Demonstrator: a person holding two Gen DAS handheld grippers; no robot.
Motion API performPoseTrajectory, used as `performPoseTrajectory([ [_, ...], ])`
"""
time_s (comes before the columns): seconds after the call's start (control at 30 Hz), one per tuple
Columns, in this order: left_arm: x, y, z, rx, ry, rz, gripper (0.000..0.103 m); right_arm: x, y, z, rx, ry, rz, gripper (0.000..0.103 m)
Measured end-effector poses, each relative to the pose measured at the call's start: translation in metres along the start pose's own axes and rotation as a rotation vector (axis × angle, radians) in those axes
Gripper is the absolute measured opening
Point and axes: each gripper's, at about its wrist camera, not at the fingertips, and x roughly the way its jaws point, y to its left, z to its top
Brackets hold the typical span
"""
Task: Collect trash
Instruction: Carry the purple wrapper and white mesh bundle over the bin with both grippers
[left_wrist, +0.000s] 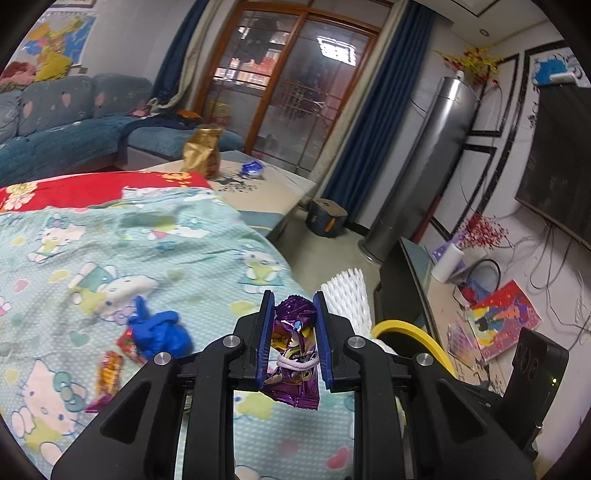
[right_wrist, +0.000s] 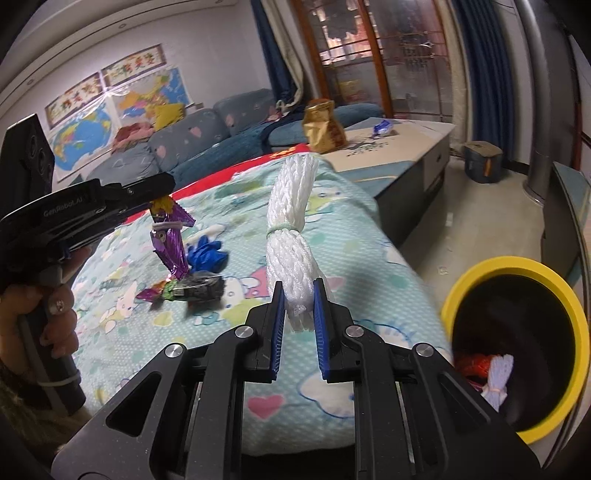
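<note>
My left gripper (left_wrist: 294, 306) is shut on a purple snack wrapper (left_wrist: 295, 354) tied with a white band, held above the Hello Kitty sheet; it also shows in the right wrist view (right_wrist: 170, 236). My right gripper (right_wrist: 298, 291) is shut on a white foam net roll (right_wrist: 291, 229), held up over the sheet's edge; its tip shows in the left wrist view (left_wrist: 347, 295). The yellow-rimmed black bin (right_wrist: 465, 291) stands on the floor to the right, with red and white trash inside; its rim shows in the left wrist view (left_wrist: 410, 330).
On the sheet (left_wrist: 147, 236) lie a blue crumpled glove (left_wrist: 159, 332), red-orange wrappers (left_wrist: 109, 373) and a dark wrapper (right_wrist: 199, 286). A gold bag (left_wrist: 203, 151) and a blue wrapper (left_wrist: 252, 169) sit on the coffee table (left_wrist: 258, 195). A TV cabinet (left_wrist: 410, 288) stands right.
</note>
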Motion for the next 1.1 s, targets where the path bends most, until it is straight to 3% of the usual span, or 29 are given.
performPoseTrajectory([
  [1.1,0.054,-0.117,-0.025,0.200,0.102,-0.151,0.021,-0.058,-0.099,-0.026,0.188,-0.077,-0.228,0.011],
])
